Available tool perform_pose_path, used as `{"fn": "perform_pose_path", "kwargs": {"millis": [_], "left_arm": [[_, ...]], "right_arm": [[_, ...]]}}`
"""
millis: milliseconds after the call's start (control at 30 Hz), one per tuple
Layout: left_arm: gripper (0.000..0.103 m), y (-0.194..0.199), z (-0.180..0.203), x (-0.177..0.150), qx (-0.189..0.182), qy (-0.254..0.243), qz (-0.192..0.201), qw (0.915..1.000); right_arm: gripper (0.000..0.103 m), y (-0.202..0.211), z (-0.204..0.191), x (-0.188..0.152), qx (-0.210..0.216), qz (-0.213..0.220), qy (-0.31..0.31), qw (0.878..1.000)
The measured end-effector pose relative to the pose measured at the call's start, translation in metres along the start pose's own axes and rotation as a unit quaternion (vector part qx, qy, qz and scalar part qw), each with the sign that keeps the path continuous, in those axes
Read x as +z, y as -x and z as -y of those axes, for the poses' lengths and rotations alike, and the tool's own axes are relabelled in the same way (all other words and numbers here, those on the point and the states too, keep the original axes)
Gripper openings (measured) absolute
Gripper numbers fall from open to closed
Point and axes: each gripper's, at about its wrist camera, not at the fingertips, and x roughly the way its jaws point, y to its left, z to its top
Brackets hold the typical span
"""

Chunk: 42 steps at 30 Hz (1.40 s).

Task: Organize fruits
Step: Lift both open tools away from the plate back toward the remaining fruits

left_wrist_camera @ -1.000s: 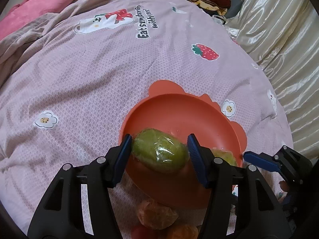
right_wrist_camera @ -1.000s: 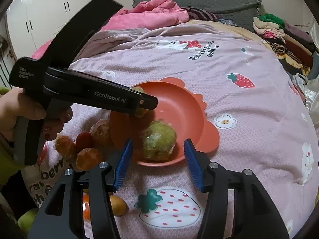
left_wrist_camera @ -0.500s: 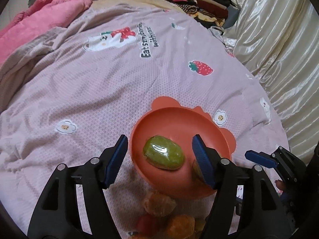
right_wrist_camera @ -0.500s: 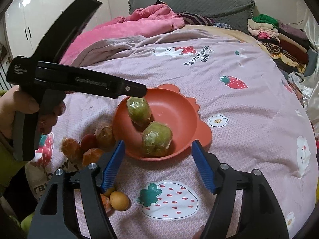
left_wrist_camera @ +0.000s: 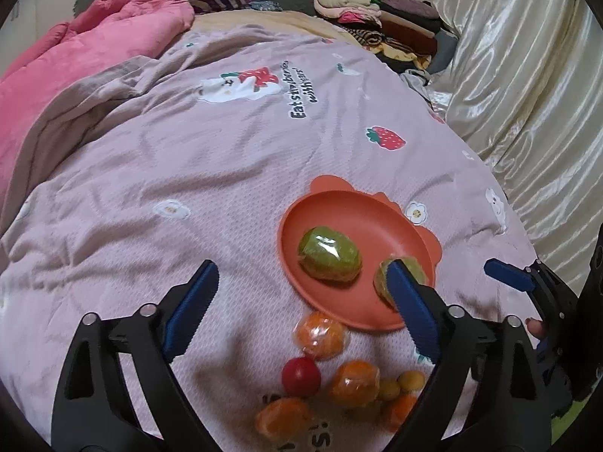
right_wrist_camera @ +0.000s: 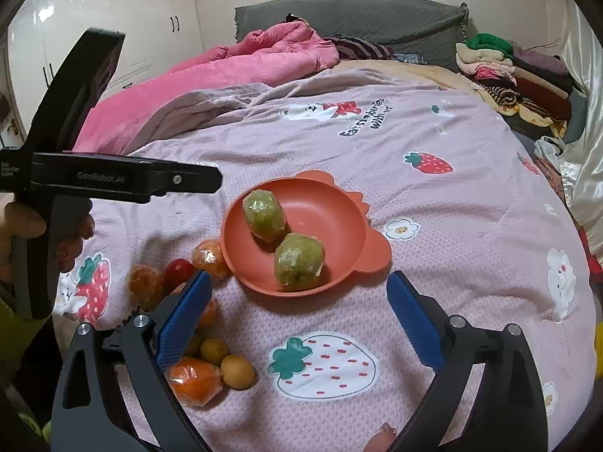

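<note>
An orange bear-eared bowl (left_wrist_camera: 361, 222) (right_wrist_camera: 331, 203) sits on the bed and holds two plastic-wrapped green fruits (left_wrist_camera: 328, 254) (right_wrist_camera: 264, 215) (right_wrist_camera: 299, 261). My left gripper (left_wrist_camera: 303, 312) is open and empty, raised above and to the left of the bowl. Its body also shows in the right wrist view (right_wrist_camera: 113, 177). My right gripper (right_wrist_camera: 297, 316) is open and empty, just in front of the bowl. Wrapped orange fruits (left_wrist_camera: 319, 335) (right_wrist_camera: 194, 380), a red fruit (left_wrist_camera: 300, 376) (right_wrist_camera: 178, 269) and small yellow fruits (left_wrist_camera: 410, 380) (right_wrist_camera: 237, 371) lie loose on the cover beside the bowl.
A pink strawberry-print cover (left_wrist_camera: 226, 158) spreads over the bed. A pink quilt (right_wrist_camera: 241, 60) is bunched at the back left. Folded clothes (right_wrist_camera: 516, 75) are stacked at the back right. Cream curtains (left_wrist_camera: 527, 75) hang along the right.
My left gripper opened, left the green fruit in the bowl, then pulled back and up. My right gripper also drew back and opened wider.
</note>
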Motion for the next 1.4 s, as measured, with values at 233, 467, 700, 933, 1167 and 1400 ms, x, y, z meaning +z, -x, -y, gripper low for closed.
{"fn": "perform_pose_path", "kwargs": {"millis": [233, 467, 700, 933, 1167, 1400], "left_arm": [[0.093, 0.017, -0.007, -0.011, 0.01, 0.006, 0.01, 0.9999], [0.093, 0.029, -0.01, -0.019, 0.02, 0.008, 0.017, 0.9996], [0.093, 0.04, -0.011, -0.028, 0.026, 0.005, 0.021, 0.9994], [0.093, 0.05, -0.01, -0.037, 0.031, 0.003, 0.027, 0.9991], [0.093, 0.055, -0.011, -0.046, 0.036, 0.001, 0.026, 0.999], [0.093, 0.059, -0.014, -0.06, 0.042, 0.0, 0.021, 0.9989]], "right_arm": [[0.095, 0.011, -0.004, -0.005, -0.006, 0.006, -0.005, 1.0], [0.096, 0.02, -0.012, -0.009, -0.005, 0.009, -0.004, 1.0], [0.096, 0.028, -0.021, -0.01, -0.004, 0.012, -0.002, 1.0], [0.096, 0.035, -0.029, -0.014, -0.003, 0.014, 0.001, 1.0], [0.096, 0.039, -0.036, -0.022, 0.002, 0.01, -0.001, 1.0], [0.096, 0.041, -0.043, -0.029, 0.009, 0.0, -0.003, 1.0]]}}
